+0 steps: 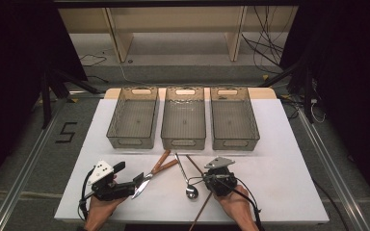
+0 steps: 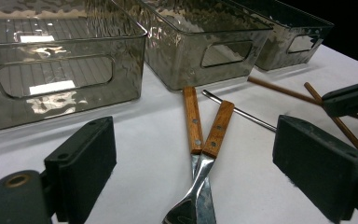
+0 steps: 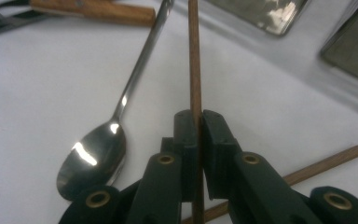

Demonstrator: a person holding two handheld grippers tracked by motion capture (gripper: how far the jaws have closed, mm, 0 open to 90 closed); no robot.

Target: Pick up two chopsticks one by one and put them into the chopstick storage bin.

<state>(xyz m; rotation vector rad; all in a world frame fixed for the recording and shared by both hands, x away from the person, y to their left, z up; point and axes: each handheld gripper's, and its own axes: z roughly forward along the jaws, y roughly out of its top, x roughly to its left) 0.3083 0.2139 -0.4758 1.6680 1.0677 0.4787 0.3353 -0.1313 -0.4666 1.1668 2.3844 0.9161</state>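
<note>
Right gripper view. The right gripper [image 3: 199, 122] has its two black fingers [image 3: 185, 140] pressed together on a thin brown chopstick [image 3: 195, 60], which runs straight up between them toward the top edge. A second chopstick [image 3: 324, 163] lies on the white desk [image 3: 42, 93] behind the fingers, slanting up to the right. Left of the fingers lies a steel spoon [image 3: 93, 161], bowl near, handle slanting up and right. A wooden handle [image 3: 98, 10] lies at top left. Smoky translucent bins [image 3: 354, 42] stand at top right.
</note>
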